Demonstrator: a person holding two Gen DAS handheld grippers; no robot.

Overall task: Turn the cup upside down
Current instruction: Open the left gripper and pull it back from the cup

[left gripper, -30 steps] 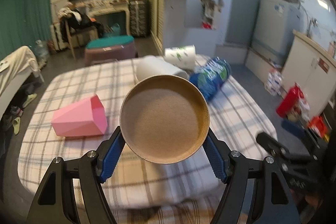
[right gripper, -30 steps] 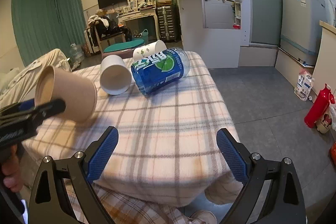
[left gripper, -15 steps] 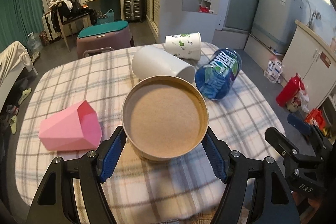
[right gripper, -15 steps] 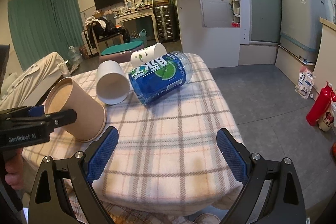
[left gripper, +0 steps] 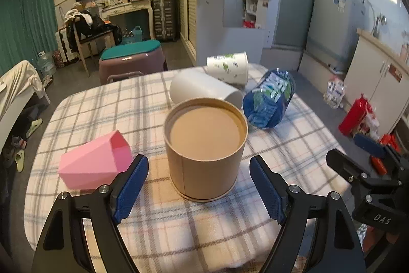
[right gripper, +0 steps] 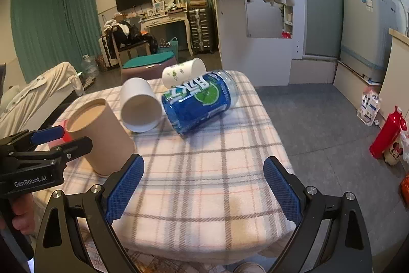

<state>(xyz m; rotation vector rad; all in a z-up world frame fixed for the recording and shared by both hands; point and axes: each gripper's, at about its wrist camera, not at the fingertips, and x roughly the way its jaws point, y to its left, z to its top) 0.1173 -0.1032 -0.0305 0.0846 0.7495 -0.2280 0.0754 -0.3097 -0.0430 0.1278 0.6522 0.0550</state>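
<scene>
The brown paper cup is now set rim-down on the checked counter, released by the left tool, whose jaws are spread wide and clear of it. The flip is judged done. The right tool is held wide and empty.

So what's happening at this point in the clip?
A person is working with two handheld grippers at a table with a plaid cloth. The brown paper cup stands on the cloth upside down, base up, between the spread fingers of the left gripper, which do not touch it. The right gripper hangs open over the near edge, holding nothing. A pink cup, a white cup, a printed cup and a blue bottle all lie on their sides.
</scene>
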